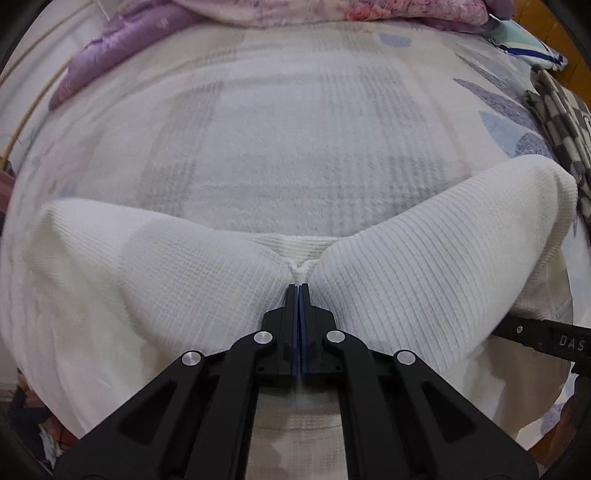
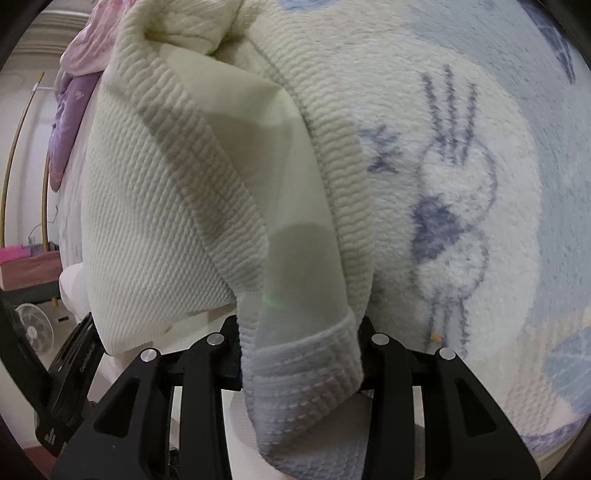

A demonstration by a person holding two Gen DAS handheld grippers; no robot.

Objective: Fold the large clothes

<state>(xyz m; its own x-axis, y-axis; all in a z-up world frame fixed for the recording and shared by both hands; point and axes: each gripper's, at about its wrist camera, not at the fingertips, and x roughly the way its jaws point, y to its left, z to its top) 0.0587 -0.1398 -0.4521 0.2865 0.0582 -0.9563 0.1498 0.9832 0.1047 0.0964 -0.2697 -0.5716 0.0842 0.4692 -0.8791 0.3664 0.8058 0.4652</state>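
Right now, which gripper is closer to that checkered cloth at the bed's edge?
Right, probably. The right gripper is at the end of the white sweater below the checkered cloth; the left gripper pinches its middle, farther away.

The garment (image 1: 424, 251) lies across the near part of the bed (image 1: 295, 147), spread to left and right of the left hand-held gripper (image 1: 298, 286), whose jaws are closed on a fold at the garment's middle. Beyond the garment the blanket (image 1: 303, 122) covers the bed. At the far edge lies a pile of bedding (image 1: 332, 11), with a pillow (image 1: 122, 40) to its left. The right hand-held gripper (image 2: 299, 354) sits under a draped band of the garment, which hides its fingers, so its grip seems closed but cannot be confirmed.
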